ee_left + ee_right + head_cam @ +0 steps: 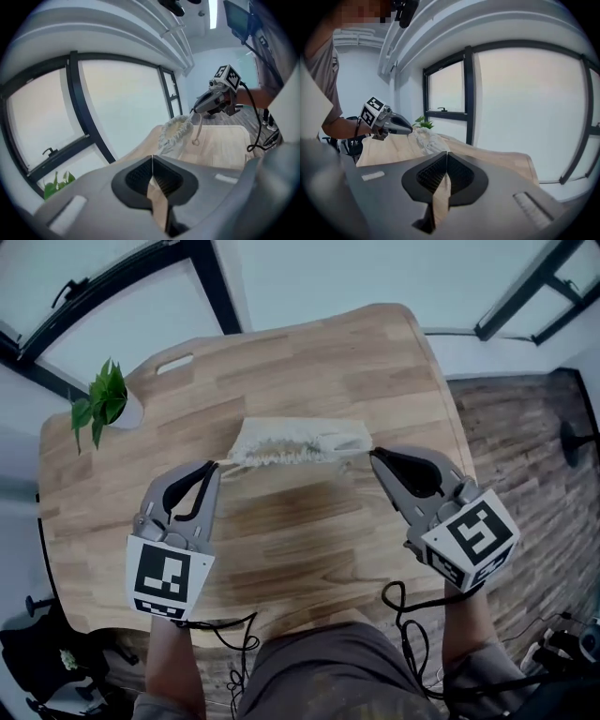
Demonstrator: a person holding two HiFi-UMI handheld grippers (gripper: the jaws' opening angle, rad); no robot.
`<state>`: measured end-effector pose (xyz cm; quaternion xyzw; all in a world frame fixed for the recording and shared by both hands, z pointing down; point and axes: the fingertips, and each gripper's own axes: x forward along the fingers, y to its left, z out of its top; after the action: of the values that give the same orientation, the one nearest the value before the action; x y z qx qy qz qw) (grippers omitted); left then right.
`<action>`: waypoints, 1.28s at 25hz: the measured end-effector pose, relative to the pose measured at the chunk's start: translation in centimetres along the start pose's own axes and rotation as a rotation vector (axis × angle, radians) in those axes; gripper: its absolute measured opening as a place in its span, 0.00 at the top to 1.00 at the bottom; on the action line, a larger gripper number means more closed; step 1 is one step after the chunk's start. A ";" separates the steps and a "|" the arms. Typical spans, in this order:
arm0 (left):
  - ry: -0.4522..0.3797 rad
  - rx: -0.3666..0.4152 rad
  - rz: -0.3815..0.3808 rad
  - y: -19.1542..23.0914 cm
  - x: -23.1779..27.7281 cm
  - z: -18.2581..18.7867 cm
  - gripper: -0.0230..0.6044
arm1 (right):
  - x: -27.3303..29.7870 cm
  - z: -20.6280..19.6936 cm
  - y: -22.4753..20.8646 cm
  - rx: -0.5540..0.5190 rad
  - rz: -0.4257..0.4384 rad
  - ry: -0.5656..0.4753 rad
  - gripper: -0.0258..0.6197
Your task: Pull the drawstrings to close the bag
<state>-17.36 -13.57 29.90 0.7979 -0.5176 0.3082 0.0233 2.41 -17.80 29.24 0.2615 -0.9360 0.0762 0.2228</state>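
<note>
A cream drawstring bag (286,443) lies on its side in the middle of the wooden table (309,540), its mouth gathered into ruffles. My left gripper (217,466) is shut at the bag's left end, where a cord (228,463) runs into its tip. My right gripper (372,455) is shut at the bag's right end, on a tan cord loop (351,448). In the left gripper view the puckered bag (175,132) and a hanging cord loop (197,135) sit below the right gripper's tip (198,108). The right gripper view shows the bag (425,139) beside the left gripper (408,126).
A small potted plant (100,401) stands at the table's far left corner, near a slot cut in the tabletop (174,363). Black cables (403,607) hang over the near edge by my right forearm. Window frames (217,285) run behind the table.
</note>
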 end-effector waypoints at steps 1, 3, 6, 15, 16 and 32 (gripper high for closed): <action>-0.024 0.012 0.020 0.5 -0.8 1.4 0.95 | -0.8 1.6 -0.2 -0.005 -0.011 -0.033 0.91; -0.066 0.025 0.058 1.5 -2.4 3.9 0.95 | -2.1 4.3 -0.1 -0.024 -0.027 -0.087 0.91; -0.110 0.023 0.102 2.4 -4.9 6.5 0.95 | -4.0 7.2 0.4 -0.054 -0.042 -0.143 0.91; -0.209 0.016 0.171 2.5 -10.7 10.8 0.95 | -8.3 11.6 2.0 -0.077 -0.063 -0.239 0.91; -0.217 0.015 0.178 2.4 -11.1 11.0 0.95 | -8.5 11.8 2.2 -0.082 -0.065 -0.245 0.91; -0.278 -0.025 0.237 2.1 -14.9 13.5 0.95 | -11.2 14.5 3.8 -0.130 -0.071 -0.338 0.91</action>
<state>-16.83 -7.29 10.70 0.7657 -0.6102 0.1892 -0.0748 3.54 -13.18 11.16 0.2885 -0.9533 -0.0371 0.0814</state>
